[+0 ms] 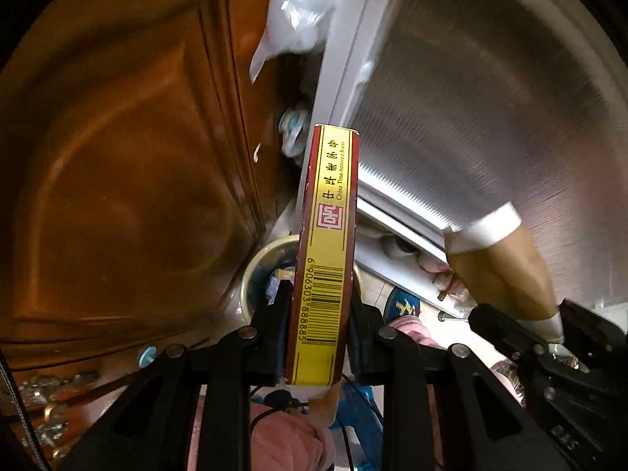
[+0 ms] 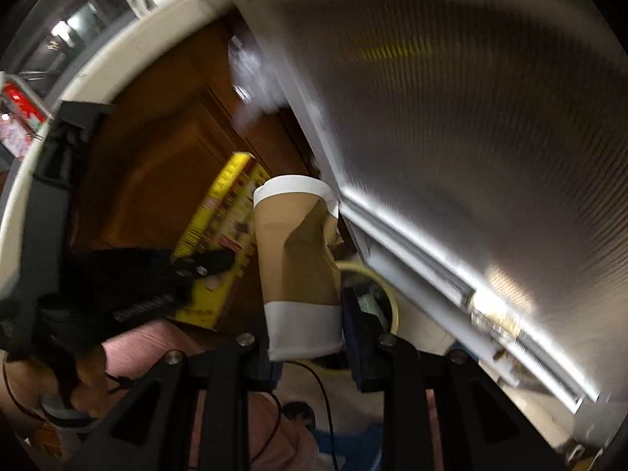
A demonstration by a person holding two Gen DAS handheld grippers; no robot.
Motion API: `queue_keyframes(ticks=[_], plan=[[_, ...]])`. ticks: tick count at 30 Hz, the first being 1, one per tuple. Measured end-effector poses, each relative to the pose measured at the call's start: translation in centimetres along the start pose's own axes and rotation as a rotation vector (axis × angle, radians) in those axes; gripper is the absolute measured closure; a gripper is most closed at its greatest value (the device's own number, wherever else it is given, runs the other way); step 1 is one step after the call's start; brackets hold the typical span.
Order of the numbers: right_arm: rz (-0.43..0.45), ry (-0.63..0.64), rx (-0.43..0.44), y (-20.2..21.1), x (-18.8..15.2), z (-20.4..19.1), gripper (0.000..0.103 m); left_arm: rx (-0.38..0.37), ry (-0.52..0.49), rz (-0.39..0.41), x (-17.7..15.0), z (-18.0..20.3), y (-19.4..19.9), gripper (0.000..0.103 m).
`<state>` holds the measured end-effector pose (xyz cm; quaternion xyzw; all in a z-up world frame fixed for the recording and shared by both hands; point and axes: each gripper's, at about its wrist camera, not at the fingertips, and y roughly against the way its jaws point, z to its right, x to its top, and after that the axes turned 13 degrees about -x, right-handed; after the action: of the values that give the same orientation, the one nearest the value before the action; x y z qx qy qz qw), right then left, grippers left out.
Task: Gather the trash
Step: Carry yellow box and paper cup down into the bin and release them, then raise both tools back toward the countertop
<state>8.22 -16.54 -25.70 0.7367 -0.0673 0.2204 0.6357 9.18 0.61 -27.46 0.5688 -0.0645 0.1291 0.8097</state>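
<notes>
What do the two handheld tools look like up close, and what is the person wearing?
Both tools are black: the left tool and right tool have angular linkage arms with round silver pivot pins and dark blue pads on the fingers. A thin black cable trails beneath. Seen from the right wrist view, the left tool shows a coiled spring. Pink clothing shows below.

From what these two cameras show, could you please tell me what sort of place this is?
Probably a home doorway or hallway corner: a carved wooden door, a frosted glass sliding door in a pale frame, and a small round bin on the tiled floor below, beside a hanging plastic bag.
</notes>
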Motion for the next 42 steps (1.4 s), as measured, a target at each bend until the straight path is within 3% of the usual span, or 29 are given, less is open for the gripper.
queue_keyframes(ticks=[8,20,22,24,27,34,36,40,42], plan=[[-0.151,-0.067,-0.009,-5.3,-1.3,1.6,0.077,-0.045,0.034,-0.082,0.6,-1.8,-3.4,0.079],[-0.26,-0.028,-0.043,-10.7,-0.5,0.0,0.075,-0.028,0.04,-0.175,0.6,-3.1,-6.7,0.075],[-0.266,-0.02,-0.049,-11.0,-0.5,-0.2,0.075,-0.022,0.038,-0.18,0.7,-3.0,-6.8,0.07],[-0.272,-0.011,-0.048,-11.3,-0.5,-0.5,0.075,-0.01,0.033,-0.174,0.7,-2.9,-6.7,0.052],[-0.274,0.001,-0.046,-11.5,-0.4,-0.8,0.075,0.008,0.029,-0.162,0.7,-2.9,-6.6,0.038],[-0.335,0.001,-0.041,-12.5,-0.6,-1.2,0.073,0.026,0.039,-0.151,0.4,-3.2,-6.0,0.026],[-0.349,-0.005,-0.038,-12.7,-0.7,-1.2,0.072,0.035,0.037,-0.144,0.3,-3.1,-5.7,0.018],[-0.338,-0.014,-0.039,-12.3,-0.7,-1.1,0.059,0.046,0.034,-0.125,0.1,-3.0,-4.8,0.009],[-0.323,-0.018,-0.044,-11.8,-0.6,-1.0,0.057,0.046,0.031,-0.114,0.1,-2.9,-4.3,0.007]])
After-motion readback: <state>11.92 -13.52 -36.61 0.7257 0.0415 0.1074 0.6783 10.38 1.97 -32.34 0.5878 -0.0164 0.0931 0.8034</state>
